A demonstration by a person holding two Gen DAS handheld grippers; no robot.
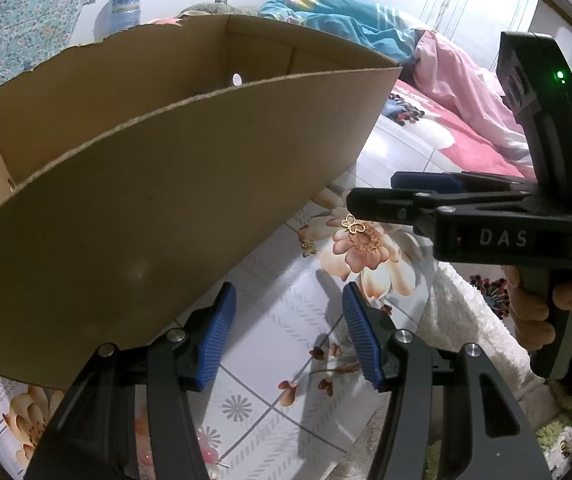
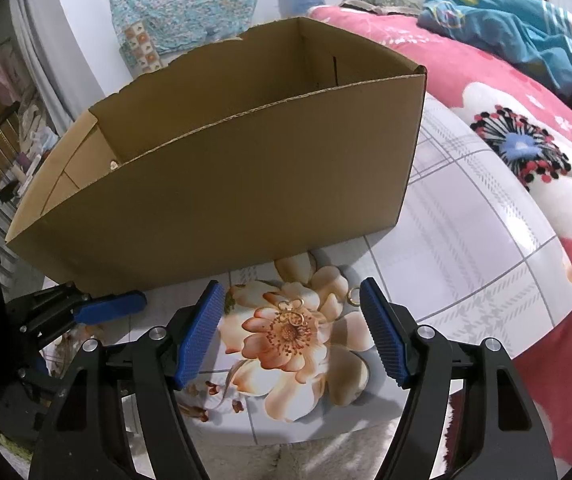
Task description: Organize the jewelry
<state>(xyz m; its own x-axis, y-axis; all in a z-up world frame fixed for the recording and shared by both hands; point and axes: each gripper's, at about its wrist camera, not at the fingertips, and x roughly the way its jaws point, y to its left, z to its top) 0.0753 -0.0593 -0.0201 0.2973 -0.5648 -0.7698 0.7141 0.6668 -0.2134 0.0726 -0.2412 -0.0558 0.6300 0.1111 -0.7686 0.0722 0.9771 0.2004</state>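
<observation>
A gold butterfly-shaped piece of jewelry [image 2: 292,314] lies on the flower print of the tiled sheet, in front of an open cardboard box [image 2: 222,168]. A small gold ring [image 2: 353,295] lies just to its right. My right gripper [image 2: 292,282] hangs open over the butterfly piece, which shows between the blue pads untouched. In the left wrist view the same piece [image 1: 354,226] sits under the right gripper's [image 1: 370,192] tips, and a smaller gold piece [image 1: 307,246] lies nearer the box [image 1: 166,184]. My left gripper [image 1: 288,288] is open and holds nothing. It shows at the left edge of the right wrist view [image 2: 102,308].
The box stands close behind the jewelry and its near wall blocks that side. A pink floral blanket [image 2: 526,160] and a heap of blue bedding [image 2: 506,28] lie to the right. A white fluffy rug [image 1: 466,312] lies nearer. A hand [image 1: 534,312] grips the right tool's handle.
</observation>
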